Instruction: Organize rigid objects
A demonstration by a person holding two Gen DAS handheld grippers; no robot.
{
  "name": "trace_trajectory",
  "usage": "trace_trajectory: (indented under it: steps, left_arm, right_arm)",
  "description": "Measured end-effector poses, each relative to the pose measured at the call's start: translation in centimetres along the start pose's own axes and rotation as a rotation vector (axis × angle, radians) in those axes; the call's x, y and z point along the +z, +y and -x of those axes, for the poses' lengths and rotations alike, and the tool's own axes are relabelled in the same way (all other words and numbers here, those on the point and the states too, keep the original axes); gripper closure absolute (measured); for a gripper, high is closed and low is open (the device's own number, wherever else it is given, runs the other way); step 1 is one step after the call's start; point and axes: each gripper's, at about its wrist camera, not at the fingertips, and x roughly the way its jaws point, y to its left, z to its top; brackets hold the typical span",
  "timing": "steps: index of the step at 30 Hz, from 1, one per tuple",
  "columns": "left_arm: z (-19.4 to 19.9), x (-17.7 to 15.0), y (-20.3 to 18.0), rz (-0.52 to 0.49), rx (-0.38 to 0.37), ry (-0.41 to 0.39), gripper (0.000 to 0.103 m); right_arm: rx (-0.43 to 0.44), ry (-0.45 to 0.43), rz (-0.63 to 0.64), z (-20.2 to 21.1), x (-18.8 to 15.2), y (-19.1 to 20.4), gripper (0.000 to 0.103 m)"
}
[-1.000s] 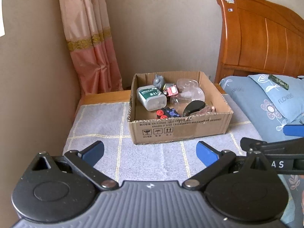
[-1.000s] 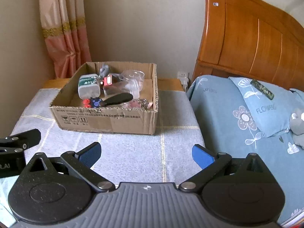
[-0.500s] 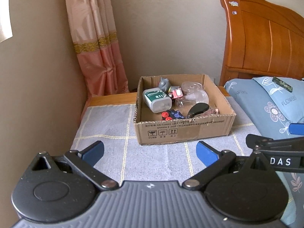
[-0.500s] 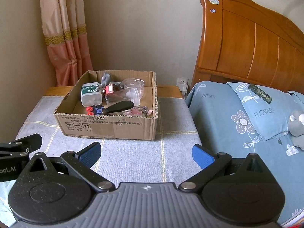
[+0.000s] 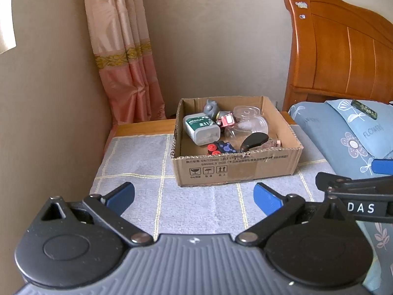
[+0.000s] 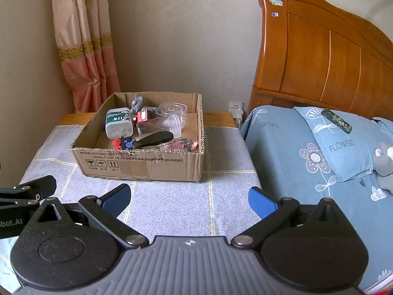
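Observation:
A shallow cardboard box (image 5: pixel 245 169) (image 6: pixel 157 164) stands on a grey checked cloth on a bedside table. It holds a green-labelled medical container (image 5: pixel 200 127) (image 6: pixel 119 123), a grey figurine (image 5: pixel 211 108), a red toy (image 5: pixel 227 120), clear plastic pieces (image 5: pixel 248 120) (image 6: pixel 172 113), a black oval object (image 5: pixel 254 140) (image 6: pixel 154 139) and a blue and red toy (image 5: pixel 221 147). My left gripper (image 5: pixel 194 195) and right gripper (image 6: pixel 189 198) are both open and empty, side by side in front of the box and well short of it.
A wooden headboard (image 6: pixel 319 56) and a bed with a blue flowered pillow (image 6: pixel 339 142) lie to the right. A dark patterned case (image 6: pixel 336 120) rests on the pillow, a grey plush toy (image 6: pixel 384 167) beside it. A pink curtain (image 5: pixel 127 68) hangs behind the table, a wall on the left.
Both grippers have drawn back and risen, so the box looks smaller and farther away. Both stay open and empty.

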Motion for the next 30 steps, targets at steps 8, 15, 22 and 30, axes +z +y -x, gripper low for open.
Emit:
trace_trajectory:
  steps: [8,15,22,30]
  left_arm:
    - [0.13,-0.01,0.0,-0.003,0.0,0.0,0.001]
    - [0.27,0.09,-0.04,-0.002,0.0,-0.003,0.001]
    - [0.29,0.15,-0.11,-0.003,-0.001,-0.004,0.001]
    - [0.39,0.13,-0.09,-0.002,0.001,-0.008,0.001]
  right_arm:
    - [0.003,-0.004,-0.001,0.09,0.05,-0.03,0.0]
    - [0.005,-0.006,-0.002,0.08,0.13,0.06,0.0]
    - [0.005,-0.008,-0.004,0.23,0.11,-0.07,0.0]
    - [0.004,-0.011,-0.009,0.29,0.17,-0.16,0.0]
